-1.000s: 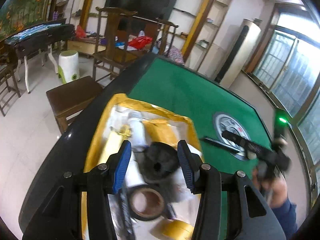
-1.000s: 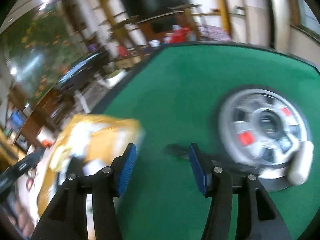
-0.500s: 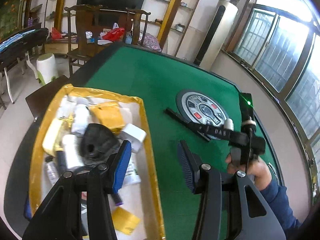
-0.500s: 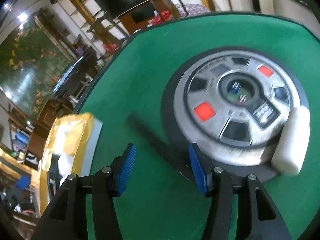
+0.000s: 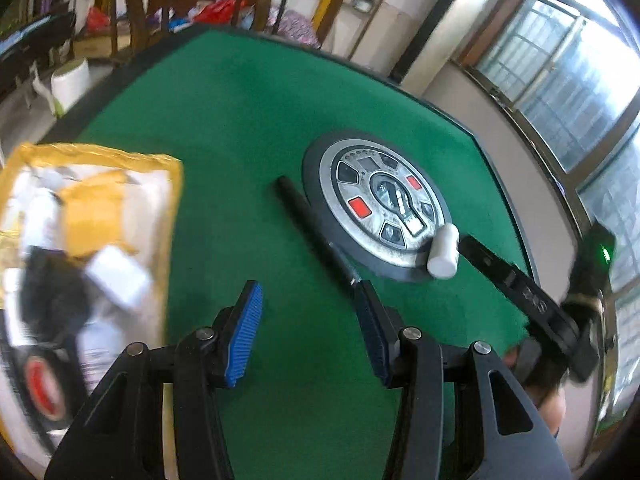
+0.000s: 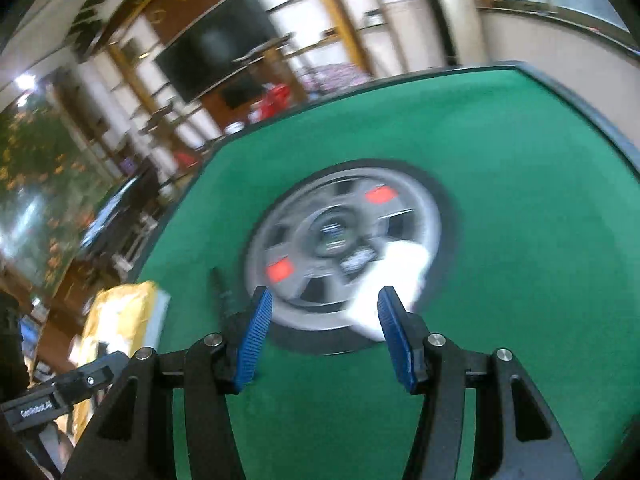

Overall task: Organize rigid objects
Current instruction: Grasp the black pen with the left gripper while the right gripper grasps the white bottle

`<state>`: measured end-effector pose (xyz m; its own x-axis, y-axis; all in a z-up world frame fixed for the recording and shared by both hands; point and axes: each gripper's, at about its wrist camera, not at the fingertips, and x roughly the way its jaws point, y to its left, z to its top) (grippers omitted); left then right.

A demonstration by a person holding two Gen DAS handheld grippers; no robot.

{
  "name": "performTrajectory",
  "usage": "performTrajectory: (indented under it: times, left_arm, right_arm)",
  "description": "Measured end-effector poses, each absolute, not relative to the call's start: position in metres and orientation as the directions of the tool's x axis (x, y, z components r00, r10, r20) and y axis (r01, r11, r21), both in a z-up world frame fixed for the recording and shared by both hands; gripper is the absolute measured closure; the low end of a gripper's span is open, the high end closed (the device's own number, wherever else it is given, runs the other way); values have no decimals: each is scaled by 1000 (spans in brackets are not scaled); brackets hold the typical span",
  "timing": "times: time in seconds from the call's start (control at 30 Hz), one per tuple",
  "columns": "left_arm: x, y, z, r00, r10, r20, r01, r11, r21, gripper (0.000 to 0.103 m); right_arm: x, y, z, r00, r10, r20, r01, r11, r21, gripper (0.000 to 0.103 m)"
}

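Bottle [image 6: 394, 280], white, lying on round dial at surface centre, roughly 1 o'clock from right gripper [image 6: 325, 334], probably nearest; long axis toward 1 o'clock. Both grippers half-open, empty; left gripper [image 5: 308, 334] farther.

I am looking at a home living room. A green-felt mahjong table [image 5: 248, 120] with a round control panel [image 5: 380, 208] at its centre is filling the foreground. Behind it, wooden chairs [image 5: 132, 4], a dark television [image 6: 216, 60] among wall shelves [image 6: 320, 36], a standing air conditioner [image 5: 444, 28] and barred windows [image 5: 568, 64] are showing.
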<state>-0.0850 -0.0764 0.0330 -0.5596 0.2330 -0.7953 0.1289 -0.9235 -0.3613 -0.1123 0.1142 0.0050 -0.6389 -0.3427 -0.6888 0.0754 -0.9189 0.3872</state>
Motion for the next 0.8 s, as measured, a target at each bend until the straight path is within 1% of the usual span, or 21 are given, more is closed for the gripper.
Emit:
performTrajectory:
  times: [0.13, 0.33, 0.37, 0.4, 0.47, 0.5, 0.53, 0.63, 0.8]
  left_arm:
    - [-107, -68, 16, -538, 225, -813, 187, -908, -375, 57]
    - [-130, -57, 2, -512, 174, -841, 227, -917, -328, 57]
    - [-134, -54, 0, -512, 158, -844, 230, -922, -312, 59]
    - [-139, -50, -1, -511, 140, -848, 230, -928, -292, 67]
    - [-147, -47, -5, -500, 135, -855, 229, -932, -281, 75]
    - [-150, -46, -8, -496, 136, -857, 229, -932, -281, 81]
    - [-150, -45, -8, -508, 120, -853, 231, -935, -269, 84]
    - [-143, -45, -7, -537, 87, -839, 206, -951, -231, 85]
    - [-110, -51, -8, -554, 79, -829, 184, -959, -215, 89]
  right_arm:
    - [-119, 132, 0, -629, -349, -695, -1, -894, 449, 54]
    - [-118, 136, 3, -626, -387, -677, -3, -867, 499, 53]
    - [-116, 135, 5, -632, -383, -674, -1, -869, 494, 53]
    - [-116, 135, 7, -636, -377, -674, 0, -873, 488, 53]
    - [-115, 136, 7, -636, -378, -673, 0, -872, 490, 53]
    - [-116, 136, 7, -634, -380, -674, 1, -872, 490, 53]
    - [-117, 136, 6, -631, -378, -677, 1, -873, 488, 53]
    - [-120, 139, 3, -622, -374, -688, -16, -872, 489, 53]
    - [-122, 146, -3, -605, -364, -708, -55, -868, 494, 53]
